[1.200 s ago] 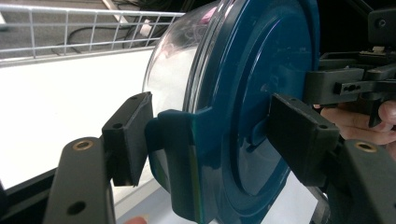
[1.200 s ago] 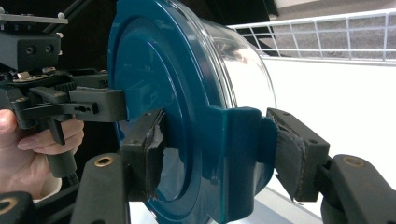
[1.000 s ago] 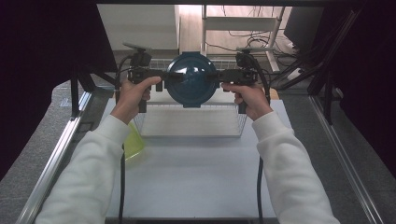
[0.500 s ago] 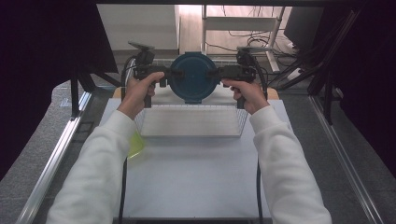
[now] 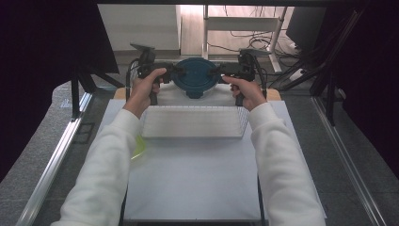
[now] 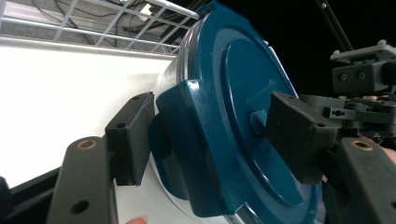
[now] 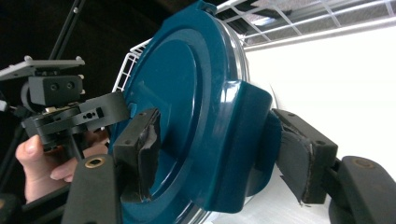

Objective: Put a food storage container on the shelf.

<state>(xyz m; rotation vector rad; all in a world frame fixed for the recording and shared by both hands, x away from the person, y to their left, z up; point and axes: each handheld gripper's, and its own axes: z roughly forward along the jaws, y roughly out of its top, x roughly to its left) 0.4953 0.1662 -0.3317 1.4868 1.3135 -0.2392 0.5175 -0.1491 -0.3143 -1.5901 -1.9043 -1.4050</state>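
**Above the far edge of the rack: carrying a blue-lidded container with both claws**

Beyond the white wire rack (image 5: 194,121), at twelve o'clock on the table (image 5: 197,183), I hold the round container (image 5: 195,77) tilted in the air. My left claw (image 6: 212,135) clamps the blue lid's latch (image 6: 187,154) at nine o'clock; its jaws have just been closing a little. My right claw (image 7: 219,149) grips the latch at three o'clock, jaws just opening slightly, the tab still between them. I judge this is the carrying step. Next I must lower it evenly, keeping both grips firm.
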